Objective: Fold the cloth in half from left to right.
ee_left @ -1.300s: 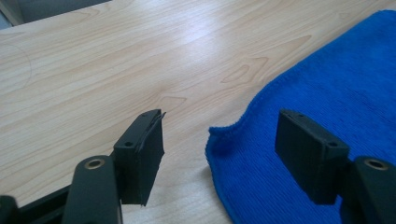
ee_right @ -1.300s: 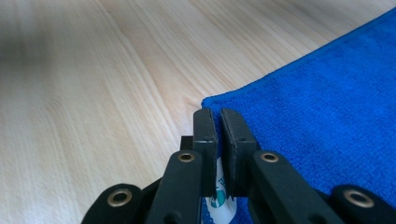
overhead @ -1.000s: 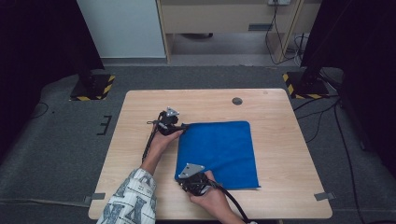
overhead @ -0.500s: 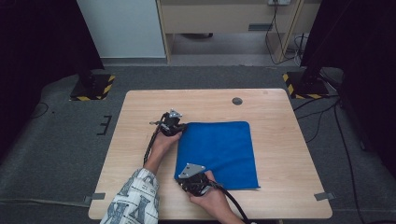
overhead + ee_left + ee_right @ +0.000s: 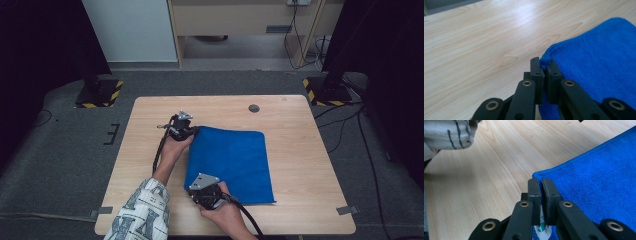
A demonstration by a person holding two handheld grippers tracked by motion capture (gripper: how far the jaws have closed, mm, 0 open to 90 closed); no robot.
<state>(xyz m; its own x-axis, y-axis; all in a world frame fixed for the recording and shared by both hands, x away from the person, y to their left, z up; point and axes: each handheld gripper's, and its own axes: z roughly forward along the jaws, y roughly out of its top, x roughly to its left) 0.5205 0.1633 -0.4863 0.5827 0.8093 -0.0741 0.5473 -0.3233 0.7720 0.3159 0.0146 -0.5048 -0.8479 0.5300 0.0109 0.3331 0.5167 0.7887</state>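
room: we see grey carpet (image 5: pixel 65 150) around the table, a light panel (image 5: pixel 130 30) and a wooden cabinet (image 5: pixel 240 20) at the back, dark curtains on both sides, two stand bases with yellow-black hazard stripes (image 5: pixel 97 94), loose cables on the floor at right.
surface: we see a light wood table (image 5: pixel 300 150) with pale grain and a small dark round disc (image 5: pixel 254 108) near its far edge.
cloth: blue cloth (image 5: pixel 235 162) lies flat mid-table, slightly right of centre.
left gripper (image 5: pixel 544 65): we see the jaws pressed together on the cloth's far-left corner, a tuft poking up between them.
right gripper (image 5: pixel 540 182): jaws closed on the cloth's near-left corner edge.
person: patterned sleeve (image 5: pixel 142 212) enters from the bottom; hands well apart along the cloth's left edge.
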